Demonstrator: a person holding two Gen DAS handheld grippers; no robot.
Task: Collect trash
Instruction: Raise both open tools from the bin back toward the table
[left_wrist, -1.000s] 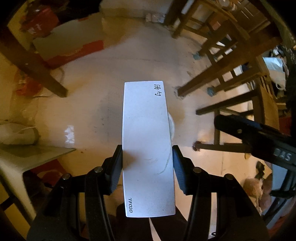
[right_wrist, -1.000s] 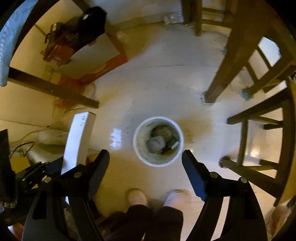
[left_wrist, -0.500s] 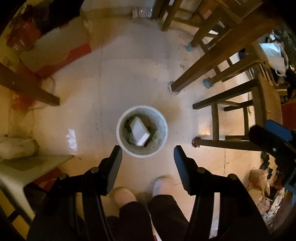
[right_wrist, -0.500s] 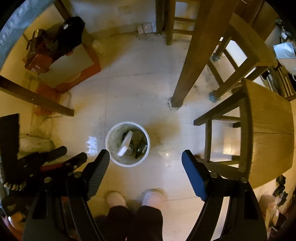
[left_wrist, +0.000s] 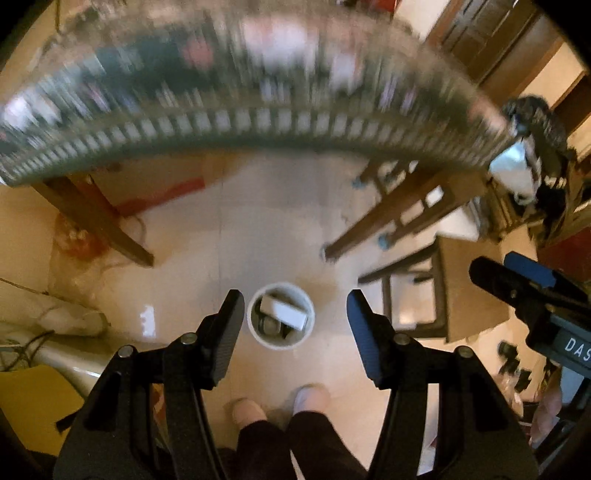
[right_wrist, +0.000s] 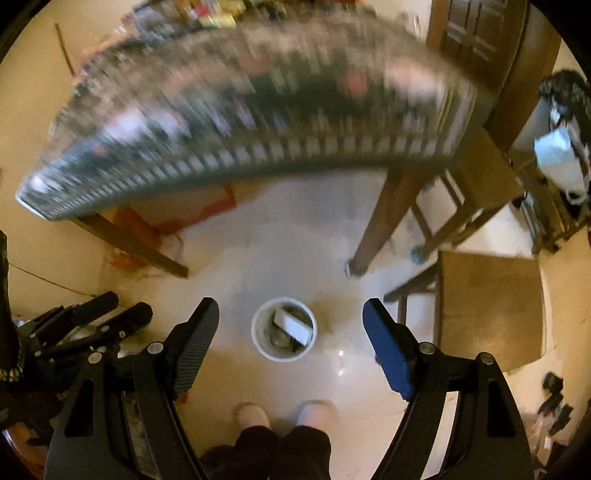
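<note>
White bin (left_wrist: 281, 319): on the floor, framed between both grippers' fingers, well below them. Contents: white box (left_wrist: 284, 313) lying tilted atop dark trash. Left gripper (left_wrist: 295, 312): fingers apart, empty. Right gripper (right_wrist: 291, 325): fingers wide apart, empty. Person's shoes (right_wrist: 253, 414): nearer than the fingers.

Open floor (left_wrist: 258, 229) surrounds the bin (left_wrist: 281, 343); table legs (left_wrist: 354, 240) flank it, the tabletop's edge (left_wrist: 258, 125) overhanging beyond.

table edge (left_wrist: 258, 122) blurred | wooden chair (right_wrist: 487, 306) right | cardboard (left_wrist: 162, 184) under table
</note>
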